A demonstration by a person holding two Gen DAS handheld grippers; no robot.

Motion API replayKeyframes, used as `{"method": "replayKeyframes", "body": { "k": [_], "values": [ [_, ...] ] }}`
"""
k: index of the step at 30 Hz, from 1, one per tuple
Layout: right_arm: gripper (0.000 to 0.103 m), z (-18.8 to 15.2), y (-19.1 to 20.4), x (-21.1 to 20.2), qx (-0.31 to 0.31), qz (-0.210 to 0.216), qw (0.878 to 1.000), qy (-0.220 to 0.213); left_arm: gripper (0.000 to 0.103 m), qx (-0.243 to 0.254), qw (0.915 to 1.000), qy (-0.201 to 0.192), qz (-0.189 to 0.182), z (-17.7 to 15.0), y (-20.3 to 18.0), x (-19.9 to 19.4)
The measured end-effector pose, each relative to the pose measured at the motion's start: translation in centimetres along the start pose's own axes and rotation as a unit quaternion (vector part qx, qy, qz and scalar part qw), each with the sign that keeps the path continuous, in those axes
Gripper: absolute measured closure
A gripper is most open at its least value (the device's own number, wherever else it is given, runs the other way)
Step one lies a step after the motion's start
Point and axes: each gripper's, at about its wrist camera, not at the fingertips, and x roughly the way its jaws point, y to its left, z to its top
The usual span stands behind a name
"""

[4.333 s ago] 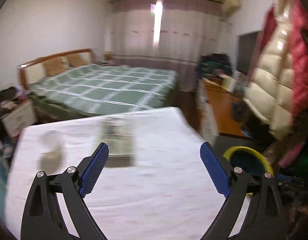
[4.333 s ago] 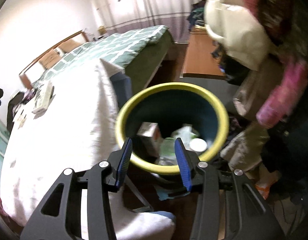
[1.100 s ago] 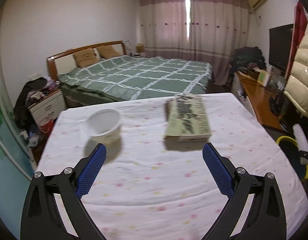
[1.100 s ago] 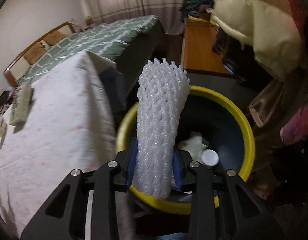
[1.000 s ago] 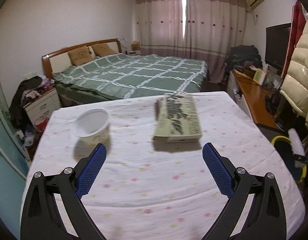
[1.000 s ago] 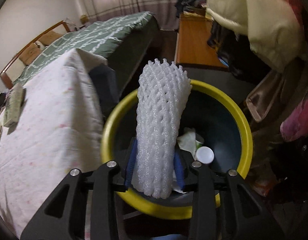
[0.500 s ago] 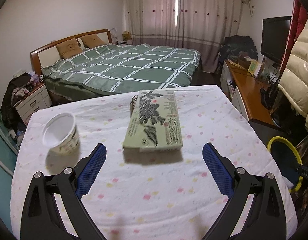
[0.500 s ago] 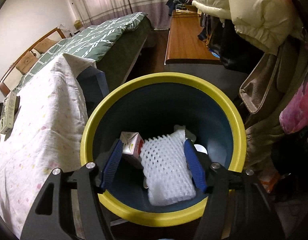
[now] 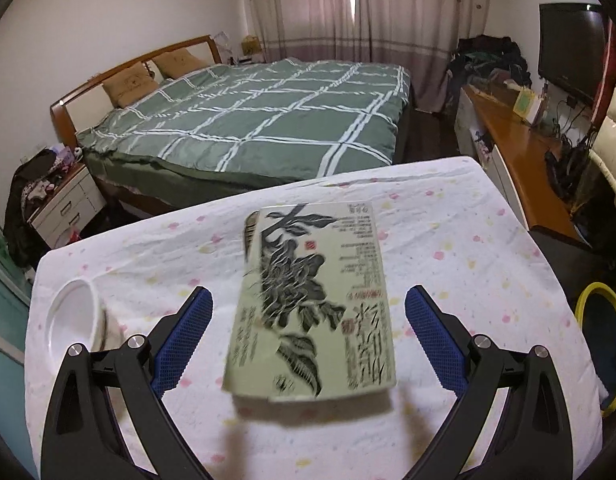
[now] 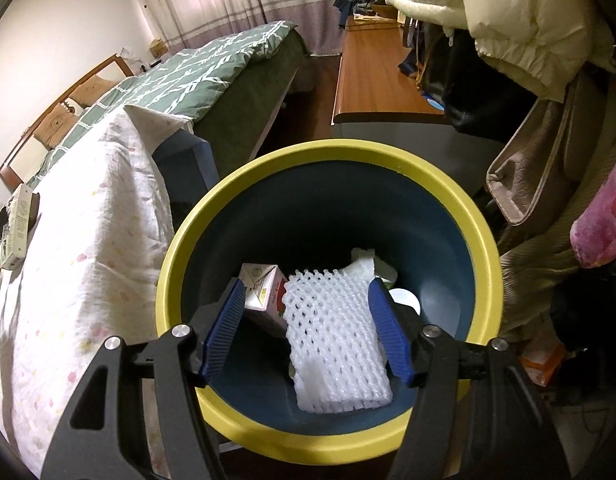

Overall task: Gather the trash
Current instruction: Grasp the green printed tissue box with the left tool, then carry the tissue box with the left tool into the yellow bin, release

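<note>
A bedroom, with a table [image 9: 448,240] under a white spotted cloth; on it lies a flat green printed box [image 9: 312,304], a white cup [image 9: 74,320] off to its left; the left gripper [image 9: 308,332] hangs over the box, jaws wide and empty; the box looks light, stiff cardboard, best pinched across its long edges; the right gripper [image 10: 306,326], jaws apart and having just been opening, holds nothing above the yellow-rimmed bin [image 10: 268,440], where the soft foam net [image 10: 334,336] lies beside a small carton [image 10: 264,292].

The foam net sleeve [image 10: 337,332] hides the bin's floor; the paper bowl [image 9: 74,318] is motion-blurred.
</note>
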Motion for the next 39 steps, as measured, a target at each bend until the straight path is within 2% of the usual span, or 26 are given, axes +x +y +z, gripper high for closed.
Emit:
{"method": "replayKeyframes", "body": {
  "k": [5,13,14,16,17,20,25,31,39],
  "values": [
    [0.042,0.1,0.3,0.4,-0.003,0.005,1.0,0.003,0.006,0.01,0.9994,0.02,0.027,0.7,-0.8,2.2],
    [0.042,0.3,0.1,0.4,-0.002,0.008,1.0,0.002,0.007,0.006,0.9981,0.044,0.042,0.7,-0.8,4.2],
    [0.042,0.3,0.1,0.4,-0.002,0.009,1.0,0.002,0.009,0.006,0.9981,0.044,0.043,0.6,-0.9,4.2],
    [0.042,0.3,0.1,0.4,-0.001,0.01,1.0,0.001,0.025,0.004,0.9982,0.048,0.037,0.4,-0.9,4.1],
    [0.042,0.3,0.1,0.4,-0.001,0.011,1.0,0.001,0.028,0.003,0.9983,0.048,0.032,0.3,-1.0,3.9],
    [0.042,0.3,0.1,0.1,-0.002,0.014,1.0,-0.001,0.031,0.003,0.9985,0.047,0.027,0.0,-1.2,3.1],
    [0.042,0.1,0.0,-0.7,-0.001,0.021,1.0,-0.009,0.031,0.005,0.9994,0.029,0.02,-0.6,-1.2,0.2],
    [0.042,-0.3,-0.1,-2.4,-0.003,0.024,0.999,-0.024,0.031,0.035,0.9994,0.006,-0.004,-2.1,-2.9,-5.2],
    [0.042,-1.8,-2.0,-6.7,0.001,0.018,0.998,-0.057,0.031,0.095,0.9918,-0.018,-0.084,-4.4,-10.6,-12.0]
  ]
}}
